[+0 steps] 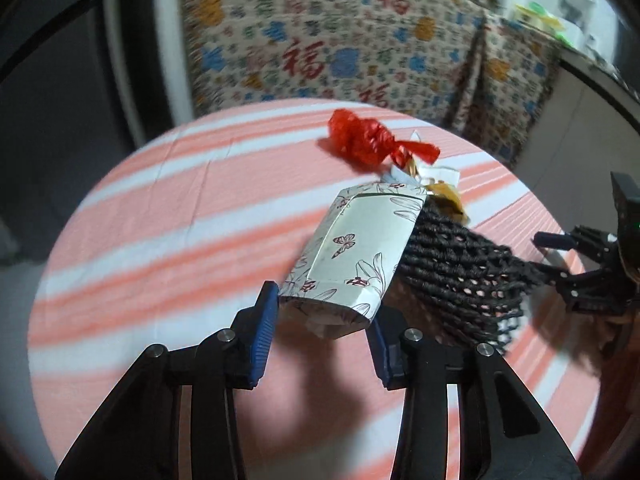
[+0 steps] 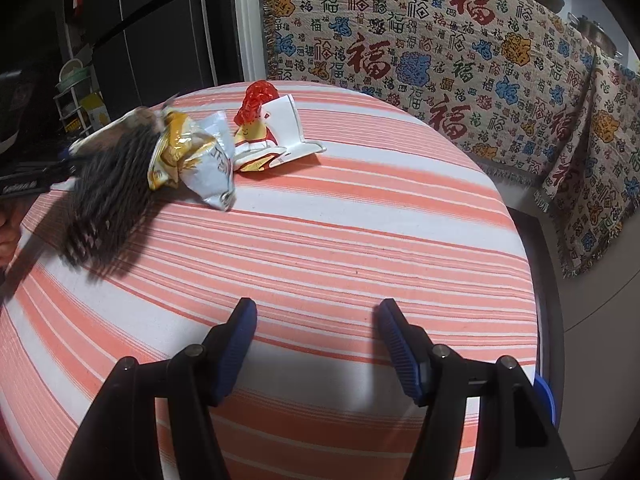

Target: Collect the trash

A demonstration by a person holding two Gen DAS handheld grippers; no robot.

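A silver tissue packet point(image 1: 356, 248) printed with butterflies hangs above the striped table point(image 1: 160, 220), and my left gripper point(image 1: 322, 320) is shut on its near end. A black net bag point(image 1: 460, 272) lies against the packet's right side. In the right wrist view the net bag point(image 2: 108, 200) is blurred at the left. A yellow-white snack wrapper point(image 2: 200, 156) sits at its top. Behind lie a crumpled red plastic bag point(image 1: 360, 140) and a white-and-yellow carton point(image 2: 280, 136). My right gripper point(image 2: 316, 344) stands open over bare cloth, with nothing between its fingers.
A blanket point(image 2: 440, 60) with red characters hangs behind the table. Dark cabinet doors point(image 2: 140, 20) and a small shelf point(image 2: 76, 92) stand at the far left. The table's right edge point(image 2: 528, 280) drops to the floor. A hand point(image 2: 8, 232) shows at the left border.
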